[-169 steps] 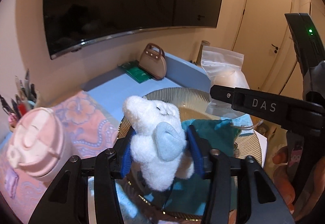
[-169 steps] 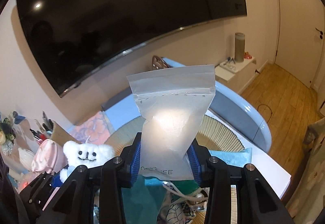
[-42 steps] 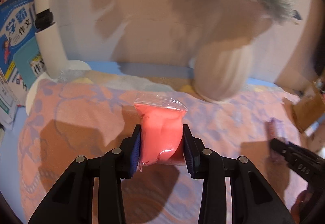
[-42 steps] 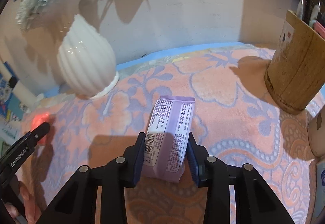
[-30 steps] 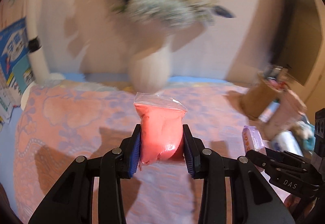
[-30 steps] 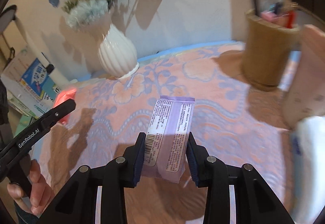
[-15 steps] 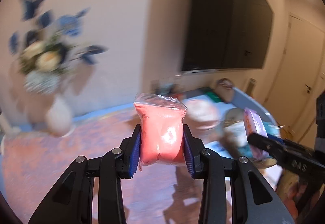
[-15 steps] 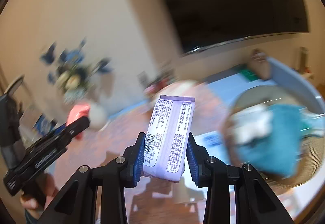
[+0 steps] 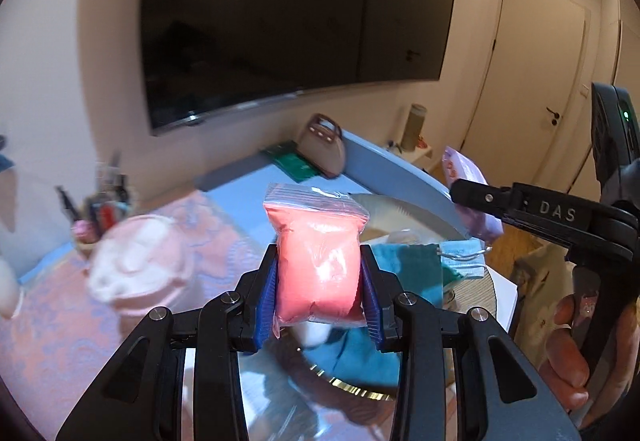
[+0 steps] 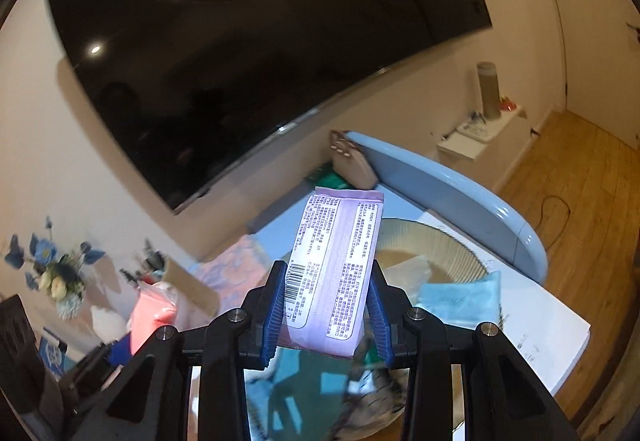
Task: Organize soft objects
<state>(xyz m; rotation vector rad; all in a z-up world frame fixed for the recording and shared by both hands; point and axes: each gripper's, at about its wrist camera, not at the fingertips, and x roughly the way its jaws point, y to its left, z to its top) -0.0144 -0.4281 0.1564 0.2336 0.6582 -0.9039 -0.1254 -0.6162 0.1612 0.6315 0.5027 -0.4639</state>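
Note:
My left gripper (image 9: 320, 295) is shut on a pink soft bag (image 9: 318, 261) in clear plastic and holds it in the air above a round woven basket (image 9: 412, 209). My right gripper (image 10: 326, 315) is shut on a purple tissue pack (image 10: 336, 273) with a printed label, also in the air over the same basket (image 10: 440, 245). The purple pack shows at the right in the left wrist view (image 9: 468, 181). The pink bag shows at the lower left in the right wrist view (image 10: 152, 315). Teal cloth (image 9: 400, 261), a blue face mask (image 9: 460, 261) and other soft things lie in the basket.
A pink lidded cup (image 9: 136, 261) and a pen holder (image 9: 96, 217) stand on the floral mat (image 9: 52, 321) at the left. A small brown handbag (image 9: 322, 149) and a green packet (image 9: 292, 161) sit on the blue table behind. A flower vase (image 10: 60, 281) stands far left.
Both grippers have lifted from the floral mat and swung right to above the basket, still holding the pink bag and purple pack. Earlier they held a white plush and a clear bag.

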